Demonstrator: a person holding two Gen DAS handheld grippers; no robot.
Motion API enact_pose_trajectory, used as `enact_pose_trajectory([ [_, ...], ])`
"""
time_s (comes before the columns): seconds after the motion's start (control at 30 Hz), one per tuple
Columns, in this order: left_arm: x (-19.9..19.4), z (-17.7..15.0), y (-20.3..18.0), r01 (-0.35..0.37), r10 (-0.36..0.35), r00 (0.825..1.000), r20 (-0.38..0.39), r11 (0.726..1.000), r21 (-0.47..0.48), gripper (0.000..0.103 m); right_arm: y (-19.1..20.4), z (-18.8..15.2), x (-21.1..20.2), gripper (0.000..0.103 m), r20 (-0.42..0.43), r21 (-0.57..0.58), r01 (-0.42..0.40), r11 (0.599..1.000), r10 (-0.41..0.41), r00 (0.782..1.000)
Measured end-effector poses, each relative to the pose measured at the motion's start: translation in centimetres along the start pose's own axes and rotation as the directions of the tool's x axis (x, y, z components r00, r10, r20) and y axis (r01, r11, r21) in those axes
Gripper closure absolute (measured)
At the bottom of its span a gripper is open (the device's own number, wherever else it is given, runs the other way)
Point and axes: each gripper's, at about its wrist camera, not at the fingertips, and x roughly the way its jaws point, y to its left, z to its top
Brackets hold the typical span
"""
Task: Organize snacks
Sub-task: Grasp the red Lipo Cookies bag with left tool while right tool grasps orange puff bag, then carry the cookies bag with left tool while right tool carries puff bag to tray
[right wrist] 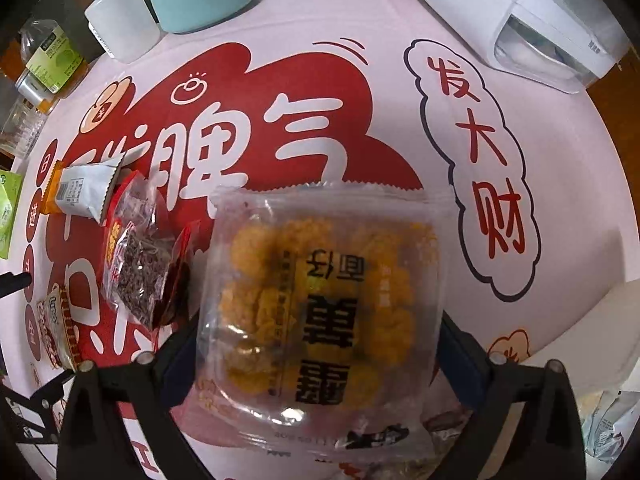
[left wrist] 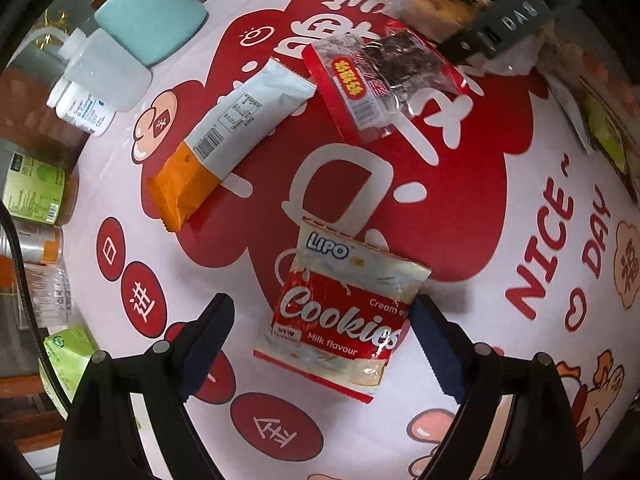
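The left hand-held gripper (left wrist: 322,338) has its jaws open wide around a red and white cookie bag (left wrist: 340,316) that lies flat on the worktop (left wrist: 500,208). Past it lie an orange and white packet (left wrist: 230,140) and a red pack with dark bits (left wrist: 384,84), close together. The right hand-held gripper (left wrist: 460,48) is up by the far edge, holding a clear bag of yellow snacks (left wrist: 436,4), and a light blue tub (left wrist: 150,14) stands at the far left.
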Motion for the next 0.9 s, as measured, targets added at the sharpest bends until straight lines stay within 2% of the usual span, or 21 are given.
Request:
enact_pose_trajectory([
  [0.03, 0.0, 0.0, 0.1, 0.011, -0.011, 1.000, -0.001, 1.000, -0.009, 0.017, 0.2, -0.3, -0.3, 0.020, 0.005, -0.010, -0.001, 1.000, 0.001, 1.000],
  [0.13, -0.2, 0.2, 0.6, 0.077, -0.078, 0.997, -0.006, 0.995, -0.062, 0.048, 0.8, -1.1, -0.6, 0.024, -0.001, -0.024, -0.014, 1.000, 0.014, 1.000],
  [0.2, -0.2, 0.3, 0.7, 0.053, -0.055, 0.998, -0.017, 0.994, -0.100, 0.052, 1.1, -1.7, -0.6, 0.025, 0.009, -0.035, -0.015, 0.999, 0.015, 1.000],
  [0.37, -0.8, -0.4, -0.9, 0.007, -0.010, 1.000, -0.022, 0.991, -0.136, 0.056, 0.7, -3.4, -1.5, 0.027, 0.004, 0.006, -0.084, 0.996, 0.084, 0.996],
  [0.5, -2.1, -1.1, -2.4, -0.056, 0.053, 0.998, -0.020, 0.981, -0.187, 0.056, 0.5, -5.3, -3.2, 0.027, 0.018, 0.006, -0.114, 0.993, 0.114, 0.993],
  [0.77, -7.7, -3.7, -6.5, -0.028, 0.041, 0.998, 0.044, 0.959, -0.280, 0.056, 1.0, -9.6, -8.8, 0.027, 0.099, -0.030, -0.203, 0.979, 0.205, 0.974],
  [0.9, -11.5, -5.5, -9.4, -0.001, 0.032, 0.996, 0.089, 0.946, -0.325, 0.057, 1.5, -13.4, -12.2, 0.027, 0.143, -0.061, -0.253, 0.965, 0.260, 0.955],
])
